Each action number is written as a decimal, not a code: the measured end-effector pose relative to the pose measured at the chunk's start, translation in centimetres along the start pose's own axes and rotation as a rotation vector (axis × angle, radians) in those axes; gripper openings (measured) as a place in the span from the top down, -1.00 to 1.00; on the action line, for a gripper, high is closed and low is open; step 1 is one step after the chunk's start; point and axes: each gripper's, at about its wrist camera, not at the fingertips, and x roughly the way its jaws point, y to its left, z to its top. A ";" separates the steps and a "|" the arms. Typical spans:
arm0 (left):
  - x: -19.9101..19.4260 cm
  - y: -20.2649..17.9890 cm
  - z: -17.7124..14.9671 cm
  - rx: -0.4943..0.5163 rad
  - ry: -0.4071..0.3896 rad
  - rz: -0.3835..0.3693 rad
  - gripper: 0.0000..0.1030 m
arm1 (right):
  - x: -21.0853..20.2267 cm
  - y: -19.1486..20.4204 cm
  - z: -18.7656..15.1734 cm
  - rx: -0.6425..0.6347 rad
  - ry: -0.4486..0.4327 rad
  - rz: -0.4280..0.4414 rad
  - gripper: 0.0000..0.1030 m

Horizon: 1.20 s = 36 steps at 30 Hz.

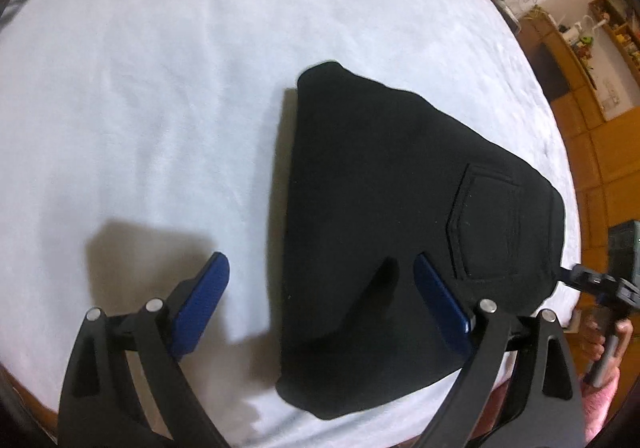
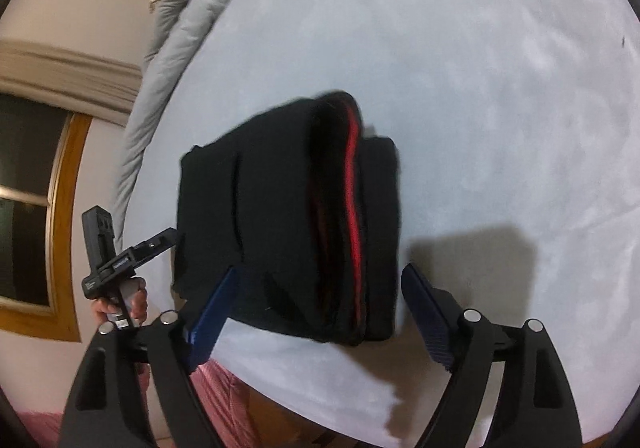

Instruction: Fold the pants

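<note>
Black pants (image 1: 384, 215) lie folded into a compact stack on the white bed sheet (image 1: 140, 107), back pocket up. In the right wrist view the same pants (image 2: 280, 215) show stacked layers with a red stripe along one edge. My left gripper (image 1: 322, 276) hovers open over the stack's left edge, one blue pad above the sheet, the other above the cloth, nothing held. My right gripper (image 2: 318, 286) is open too, its pads wide on either side of the stack's near end without pressing it. The other gripper (image 1: 600, 284) shows at the right edge of the left wrist view.
A grey quilt (image 2: 180, 39) is bunched along the bed's far left side. Wooden shelves and cabinets (image 1: 580, 59) stand beyond the bed. A window with a wooden frame (image 2: 36, 199) is on the wall. A person's hand (image 2: 128, 300) holds the left tool's handle.
</note>
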 end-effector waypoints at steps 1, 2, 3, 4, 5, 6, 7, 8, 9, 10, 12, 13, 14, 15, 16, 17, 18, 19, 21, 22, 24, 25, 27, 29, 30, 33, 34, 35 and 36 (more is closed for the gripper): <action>0.3 0.0 0.0 0.002 0.011 -0.020 -0.80 | 0.4 -0.4 0.1 0.014 0.013 0.010 -0.63; 0.8 0.0 0.1 0.006 0.031 -0.052 -0.80 | 0.9 -1.0 0.2 0.037 0.025 0.015 -0.63; 1.4 -0.1 0.2 0.011 0.049 -0.082 -0.80 | 1.3 -1.5 0.2 0.055 0.032 0.018 -0.64; 1.9 -0.1 0.5 0.009 0.061 -0.101 -0.80 | 1.4 -2.0 0.2 0.066 0.035 0.023 -0.66; 2.4 -0.1 0.5 0.006 0.066 -0.108 -0.80 | 1.6 -2.6 0.2 0.085 0.038 0.039 -0.71; 3.0 0.0 0.8 0.004 0.073 -0.117 -0.80 | 1.8 -3.2 0.2 0.102 0.042 0.062 -0.73; 3.6 0.1 0.9 0.002 0.080 -0.127 -0.80 | 2.2 -3.6 0.2 0.117 0.049 0.085 -0.74; 3.8 0.2 0.8 0.002 0.081 -0.136 -0.80 | 2.7 -4.0 0.3 0.132 0.059 0.112 -0.75; 4.1 0.1 0.9 0.007 0.081 -0.152 -0.80 | 3.0 -4.3 0.4 0.139 0.063 0.134 -0.76; 4.3 0.0 0.9 0.016 0.082 -0.170 -0.79 | 3.4 -4.5 0.5 0.144 0.068 0.156 -0.80; 4.9 0.1 1.6 0.024 0.093 -0.199 -0.78 | 4.3 -5.1 0.9 0.149 0.073 0.194 -0.84; 5.1 0.1 1.8 0.023 0.100 -0.216 -0.78 | 4.7 -5.1 1.0 0.146 0.073 0.209 -0.87; 5.5 0.0 2.0 0.016 0.106 -0.233 -0.78 | 5.0 -5.1 1.2 0.144 0.076 0.217 -0.87; 5.9 0.0 2.1 0.009 0.112 -0.245 -0.77 | 5.1 -5.1 1.3 0.138 0.076 0.219 -0.87; 6.2 -0.2 2.3 -0.003 0.119 -0.273 -0.76 | 5.3 -4.9 1.4 0.126 0.073 0.219 -0.87; 6.3 -0.2 2.3 -0.015 0.122 -0.289 -0.75 | 5.4 -4.4 1.4 0.096 0.073 0.205 -0.86; 6.3 -0.2 2.1 -0.029 0.123 -0.290 -0.67 | 5.3 -4.3 1.3 0.073 0.072 0.190 -0.80; 6.4 -0.2 2.0 -0.036 0.128 -0.272 -0.53 | 5.2 -3.9 1.2 0.041 0.067 0.174 -0.46; 6.5 -0.2 1.9 -0.052 0.129 -0.244 -0.26 | 4.9 -3.2 1.0 0.011 0.062 0.172 -0.09; 6.4 -0.2 1.8 -0.057 0.128 -0.236 -0.10 | 4.8 -3.1 1.0 0.009 0.063 0.188 0.09; 5.8 -0.3 1.7 -0.052 0.118 -0.228 0.17 | 4.1 -2.4 0.8 -0.014 0.050 0.194 0.25; 5.5 -0.8 1.8 -0.051 0.109 -0.227 0.37 | 3.9 -1.9 0.8 -0.033 0.042 0.190 0.30; 5.1 -1.4 2.0 -0.055 0.097 -0.223 0.51 | 3.1 -0.9 0.6 -0.065 0.022 0.184 0.35; 4.7 -2.2 2.1 -0.046 0.079 -0.213 0.58 | 2.6 -0.1 0.3 -0.083 0.002 0.188 0.38; 4.3 -2.6 2.1 -0.039 0.069 -0.209 0.60 | 2.4 0.1 0.0 -0.093 -0.004 0.185 0.38; 2.8 -3.6 2.6 -0.013 0.023 -0.231 0.62 | 1.9 1.0 -0.3 -0.120 -0.027 0.186 0.39; 2.4 -3.7 2.9 -0.006 0.010 -0.246 0.62 | 1.6 1.3 -0.1 -0.130 -0.042 0.183 0.39; 2.1 -4.2 3.5 -0.001 -0.004 -0.263 0.62 | 1.6 1.4 0.2 -0.139 -0.056 0.176 0.39; 1.9 -4.6 4.1 0.006 -0.019 -0.272 0.62 | 1.6 1.4 0.5 -0.144 -0.068 0.171 0.39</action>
